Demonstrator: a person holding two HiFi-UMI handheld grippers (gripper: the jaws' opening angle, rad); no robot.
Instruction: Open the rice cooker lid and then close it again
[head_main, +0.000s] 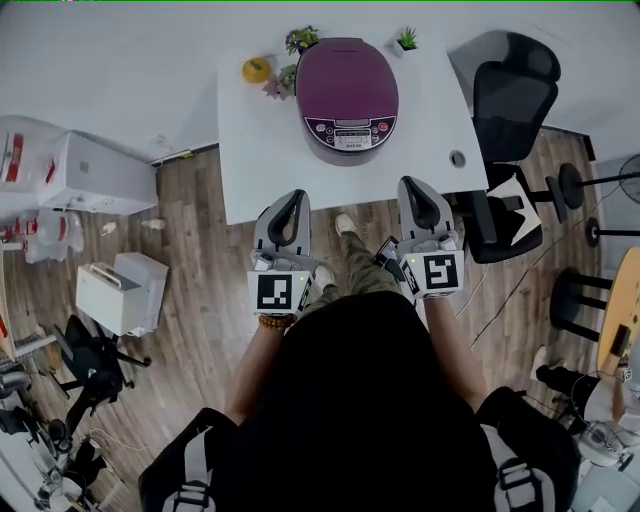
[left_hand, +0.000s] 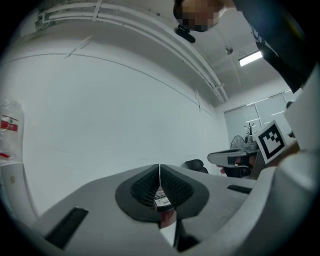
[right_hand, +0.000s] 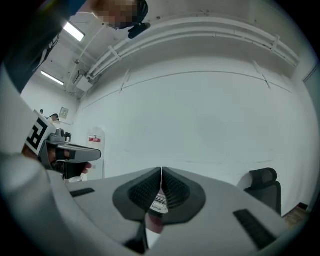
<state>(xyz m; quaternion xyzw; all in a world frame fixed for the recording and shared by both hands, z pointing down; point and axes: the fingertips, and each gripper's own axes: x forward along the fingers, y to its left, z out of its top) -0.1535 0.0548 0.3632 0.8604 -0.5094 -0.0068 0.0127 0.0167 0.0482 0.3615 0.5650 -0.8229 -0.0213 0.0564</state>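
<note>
The left gripper (head_main: 292, 197) and right gripper (head_main: 416, 187) are hovering clenched and empty off the table's (head_main: 250, 170) near edge, while the heavy rice cooker (head_main: 347, 95) is sitting closed at its far side, its stiff hinged lid (head_main: 345, 72) likely releasing at the front catch (head_main: 351, 122).

Bright, even light from ceiling strip lights (left_hand: 250, 58); both gripper views bulge fisheye-wise, with dark vignetted corners.

Nothing legible.
Print on the purple round rice cooker (head_main: 347, 95) and a red-and-white label (right_hand: 94, 139) is too small to read.
</note>
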